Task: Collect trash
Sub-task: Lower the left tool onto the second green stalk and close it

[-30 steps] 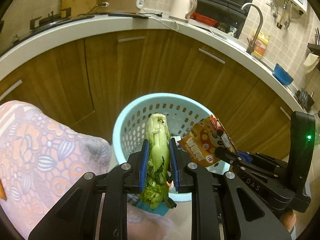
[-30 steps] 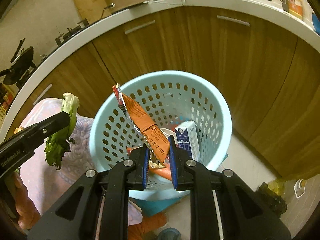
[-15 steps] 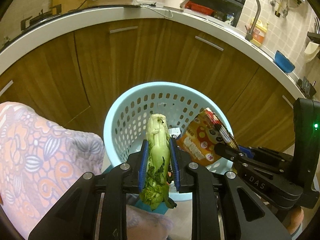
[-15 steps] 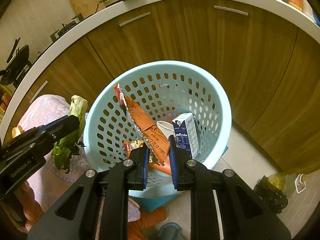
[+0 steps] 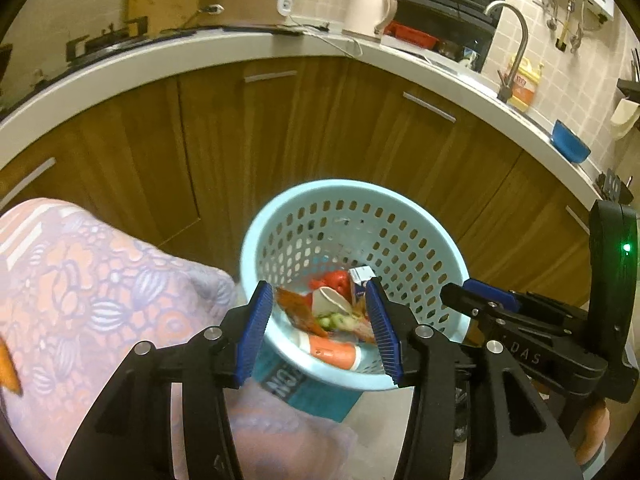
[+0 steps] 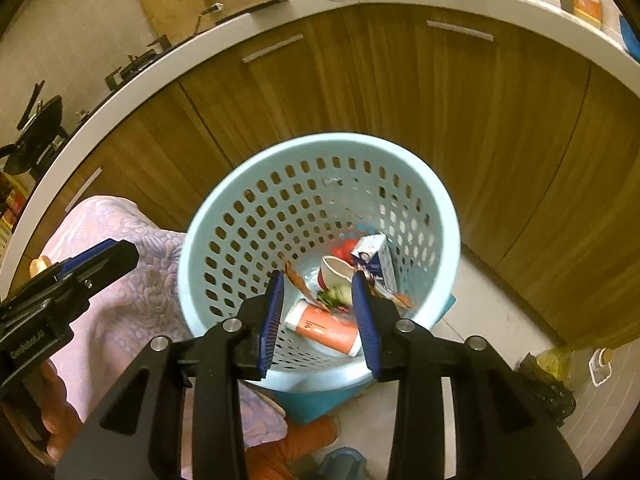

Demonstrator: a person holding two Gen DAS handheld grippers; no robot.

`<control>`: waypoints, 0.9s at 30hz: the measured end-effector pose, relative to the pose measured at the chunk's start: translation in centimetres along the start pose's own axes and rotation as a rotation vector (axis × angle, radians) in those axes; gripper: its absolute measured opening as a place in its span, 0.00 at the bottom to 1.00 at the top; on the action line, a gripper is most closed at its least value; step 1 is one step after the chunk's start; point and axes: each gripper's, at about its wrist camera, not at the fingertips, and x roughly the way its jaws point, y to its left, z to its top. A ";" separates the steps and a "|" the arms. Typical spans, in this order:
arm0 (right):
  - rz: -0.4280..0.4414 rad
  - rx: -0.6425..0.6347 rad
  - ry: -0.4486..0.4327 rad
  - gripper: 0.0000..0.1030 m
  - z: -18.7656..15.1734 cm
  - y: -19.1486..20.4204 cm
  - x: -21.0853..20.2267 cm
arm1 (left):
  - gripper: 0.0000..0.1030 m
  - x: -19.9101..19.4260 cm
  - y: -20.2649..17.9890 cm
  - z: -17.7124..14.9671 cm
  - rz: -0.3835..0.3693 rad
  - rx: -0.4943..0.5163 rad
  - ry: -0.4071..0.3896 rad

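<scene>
A light blue perforated basket [image 5: 280,216] [image 6: 248,184] stands on the floor before the wooden cabinets. Both grippers hover above its near rim. My left gripper [image 5: 320,324] has its jaws opening, with nothing between the blue pads. My right gripper [image 6: 318,318] is opening too and holds nothing. At the basket's bottom lie a green vegetable stalk [image 6: 338,293] [image 5: 332,321], an orange snack wrapper [image 6: 298,280] [image 5: 298,311], a white cup [image 6: 334,270], a small milk carton [image 6: 374,258] and an orange tube [image 6: 324,328].
A patterned pink cloth [image 5: 88,280] [image 6: 120,248] fills the left side. Curved wooden cabinets [image 5: 320,128] under a white countertop ring the basket. A teal box [image 5: 304,388] sits under the basket. A dark bag [image 6: 544,384] lies on the floor at right.
Both grippers opened. The vegetable stalk left the left jaws and the snack wrapper left the right jaws; both now lie inside the basket.
</scene>
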 end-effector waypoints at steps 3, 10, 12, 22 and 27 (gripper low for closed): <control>0.031 -0.036 -0.018 0.31 0.2 1.9 -0.7 | 0.46 -1.7 0.8 -0.3 0.019 -0.012 -0.029; 0.111 -0.144 -0.062 0.31 0.7 7.6 -2.2 | 0.46 -7.2 4.5 -1.4 0.091 -0.079 -0.114; 0.139 -0.182 -0.073 0.31 0.7 9.5 -2.6 | 0.46 -9.2 6.1 -1.9 0.121 -0.113 -0.142; 0.246 -0.347 -0.094 0.31 0.6 19.6 -3.0 | 0.46 -17.7 13.5 -5.1 0.401 -0.258 -0.267; 0.306 -0.405 -0.034 0.31 -0.8 24.2 -1.6 | 0.33 -20.4 17.2 -7.2 0.524 -0.347 -0.289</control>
